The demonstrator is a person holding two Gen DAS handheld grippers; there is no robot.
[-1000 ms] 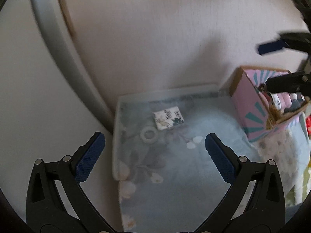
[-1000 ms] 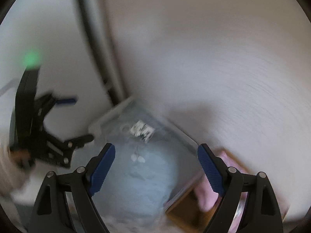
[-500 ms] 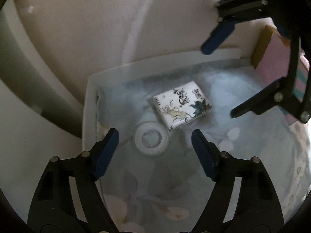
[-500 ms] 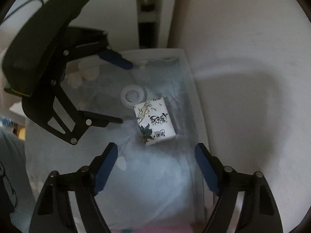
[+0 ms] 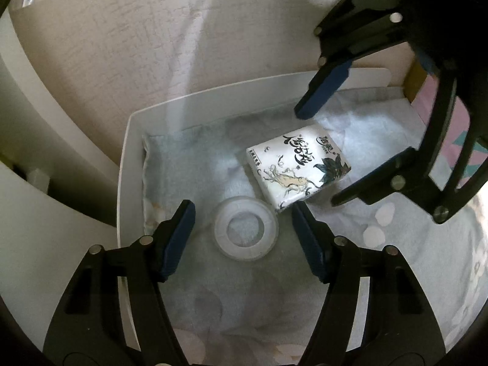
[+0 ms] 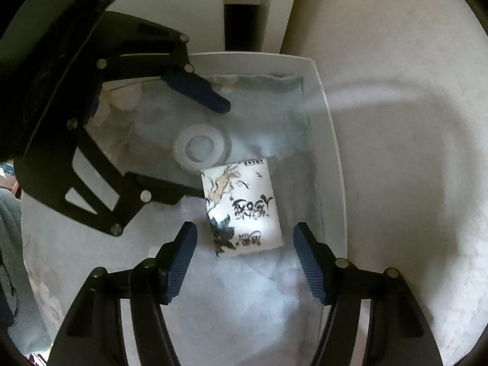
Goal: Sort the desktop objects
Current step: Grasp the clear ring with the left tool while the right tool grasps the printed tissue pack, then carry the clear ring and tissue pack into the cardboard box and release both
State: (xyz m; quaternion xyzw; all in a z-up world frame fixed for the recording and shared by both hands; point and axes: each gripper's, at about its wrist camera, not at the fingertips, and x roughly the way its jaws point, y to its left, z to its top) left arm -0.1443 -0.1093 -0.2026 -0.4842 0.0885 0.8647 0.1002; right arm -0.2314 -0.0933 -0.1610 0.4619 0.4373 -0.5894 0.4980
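A white tissue pack (image 5: 298, 169) with black ink drawings lies on a pale blue floral cloth (image 5: 189, 164), with a clear tape roll (image 5: 245, 232) beside it. My left gripper (image 5: 244, 238) is open with its blue pads on either side of the roll, just above it. My right gripper (image 6: 245, 254) is open and straddles the near end of the tissue pack (image 6: 242, 206). The roll (image 6: 201, 148) lies just beyond the pack in the right wrist view. Each gripper shows in the other's view.
The cloth covers a white table (image 5: 128, 158) set against a beige textured wall (image 5: 152, 45). A pink patterned cardboard box (image 5: 451, 152) stands at the right edge of the left wrist view. A white rounded frame (image 5: 45, 106) runs down the left.
Both grippers have come down closer to the table. The left now frames the tape roll and the right frames the tissue pack. Both stay open.
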